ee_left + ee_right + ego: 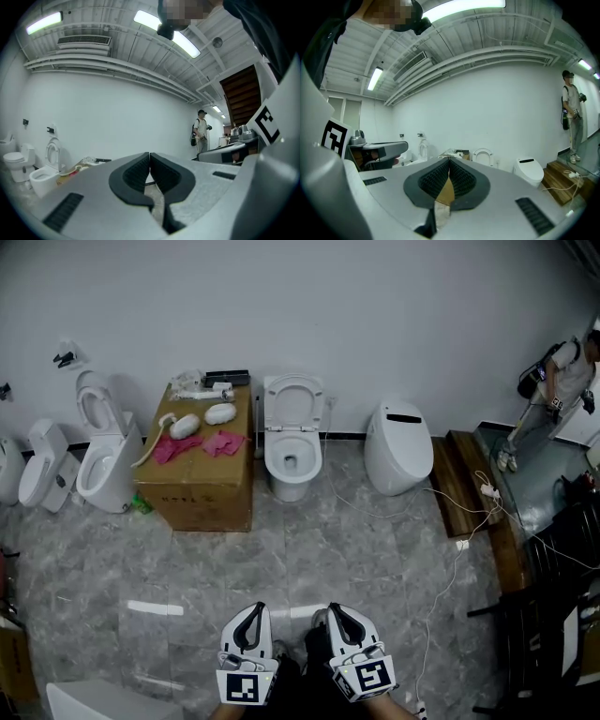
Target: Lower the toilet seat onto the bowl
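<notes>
The toilet seat (pixel 293 399), apparently raised, stands at 12 o'clock, well apart from the left gripper (pixel 251 610) and right gripper (pixel 337 612); fingers closed, empty.

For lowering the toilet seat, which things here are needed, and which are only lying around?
Needed: middle toilet, likely, with its raised seat; left hand-held gripper; right hand-held gripper.
Lying about: cardboard box; pink cloth; closed toilet; floor cables.

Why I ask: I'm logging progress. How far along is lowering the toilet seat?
Done: nothing; the seat straight ahead stands upright above its bowl. In hand: the left gripper and right gripper, both shut and empty, are across the floor from it. Left: approach and tip the seat down.
</notes>
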